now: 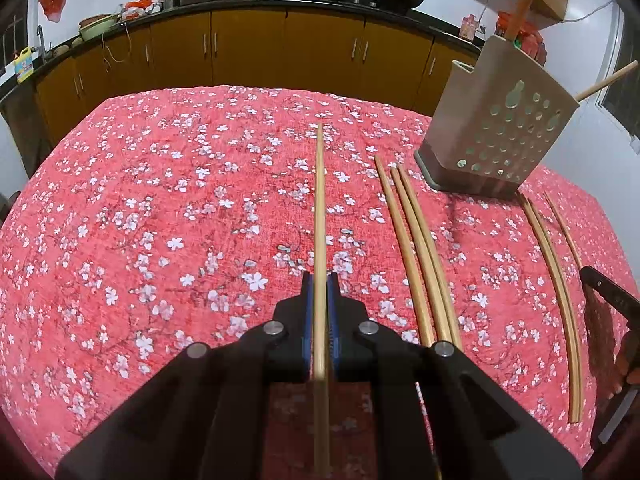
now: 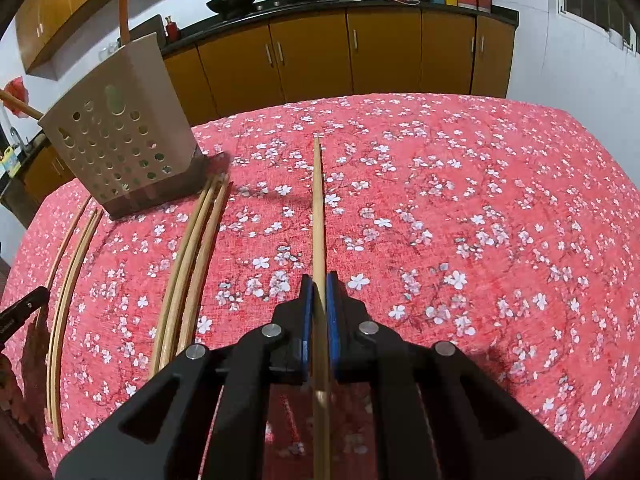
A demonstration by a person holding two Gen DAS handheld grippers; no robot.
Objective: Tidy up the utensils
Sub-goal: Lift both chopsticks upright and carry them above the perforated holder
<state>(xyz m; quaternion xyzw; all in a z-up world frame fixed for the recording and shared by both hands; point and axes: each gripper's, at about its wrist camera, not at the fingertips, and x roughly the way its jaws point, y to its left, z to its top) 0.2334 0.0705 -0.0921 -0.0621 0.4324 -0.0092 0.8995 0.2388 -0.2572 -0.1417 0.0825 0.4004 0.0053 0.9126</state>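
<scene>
- Wooden chopstick (image 1: pixel 319 216) is sitting clamped in the left claw (image 1: pixel 319 280), aimed at twelve o'clock.
- Right claw (image 2: pixel 319 282) is pinching another chopstick (image 2: pixel 318 216) likewise (presumably bound for the holder (image 2: pixel 116 136)).
- Loose chopsticks (image 1: pixel 416 256) are waiting on the surface (image 1: pixel 160 200), holder at two o'clock.

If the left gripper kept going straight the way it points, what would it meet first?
Probably the tablecloth. The left gripper, shut on a chopstick, points down at bare cloth ahead, so the chopstick's tip would touch first. The holder and loose chopsticks lie off to the side.
</scene>
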